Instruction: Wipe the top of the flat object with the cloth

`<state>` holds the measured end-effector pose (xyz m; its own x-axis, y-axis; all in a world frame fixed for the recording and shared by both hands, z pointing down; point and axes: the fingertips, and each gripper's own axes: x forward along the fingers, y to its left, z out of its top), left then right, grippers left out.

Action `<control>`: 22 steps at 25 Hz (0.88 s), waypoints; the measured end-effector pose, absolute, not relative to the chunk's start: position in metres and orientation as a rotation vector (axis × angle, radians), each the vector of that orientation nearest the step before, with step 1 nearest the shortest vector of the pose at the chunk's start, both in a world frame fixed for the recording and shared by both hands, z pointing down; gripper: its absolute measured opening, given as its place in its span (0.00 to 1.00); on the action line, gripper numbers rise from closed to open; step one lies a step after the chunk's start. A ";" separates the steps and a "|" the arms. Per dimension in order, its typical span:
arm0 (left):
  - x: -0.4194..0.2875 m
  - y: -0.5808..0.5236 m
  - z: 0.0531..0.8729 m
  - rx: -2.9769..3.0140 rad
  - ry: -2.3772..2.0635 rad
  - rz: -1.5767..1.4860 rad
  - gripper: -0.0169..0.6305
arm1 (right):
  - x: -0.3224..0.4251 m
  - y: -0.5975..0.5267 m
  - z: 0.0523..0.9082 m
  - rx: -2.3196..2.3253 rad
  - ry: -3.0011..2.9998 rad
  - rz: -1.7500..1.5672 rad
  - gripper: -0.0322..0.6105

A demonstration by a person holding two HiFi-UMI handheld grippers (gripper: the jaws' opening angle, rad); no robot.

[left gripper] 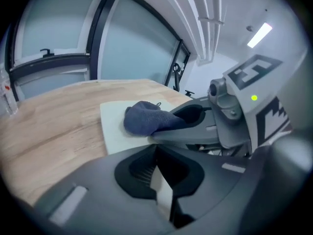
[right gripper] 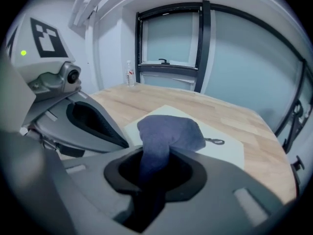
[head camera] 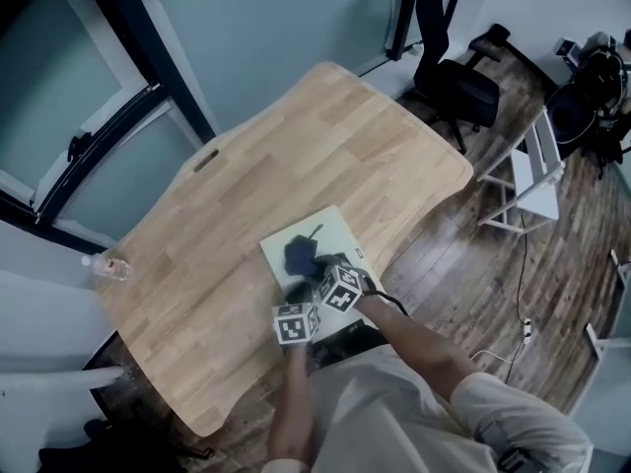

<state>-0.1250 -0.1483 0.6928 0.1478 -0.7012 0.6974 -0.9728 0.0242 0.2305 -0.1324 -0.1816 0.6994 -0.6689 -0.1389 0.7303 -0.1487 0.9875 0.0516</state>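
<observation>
Right hand-held gripper (right gripper: 154, 169) pinches the blue cloth (right gripper: 168, 133) on the flat white board (right gripper: 222, 151), with bare board ahead to its right, while the left hand-held gripper (left gripper: 161, 180) seems clamped on the board's near edge.

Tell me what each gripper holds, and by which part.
Right gripper: the blue cloth, by one bunched end. Left gripper: the flat white board, by its near edge.

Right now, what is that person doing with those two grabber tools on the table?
A person holds a tool in each hand over a light wooden table. The right tool is clamped on a dark blue cloth lying on a flat pale board. The left tool pinches that board's near edge, seemingly steadying it for wiping.
</observation>
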 end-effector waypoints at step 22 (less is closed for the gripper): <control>-0.134 -0.098 0.703 1.867 -1.620 0.574 0.04 | -0.074 -0.093 0.702 0.260 -2.300 -0.036 0.20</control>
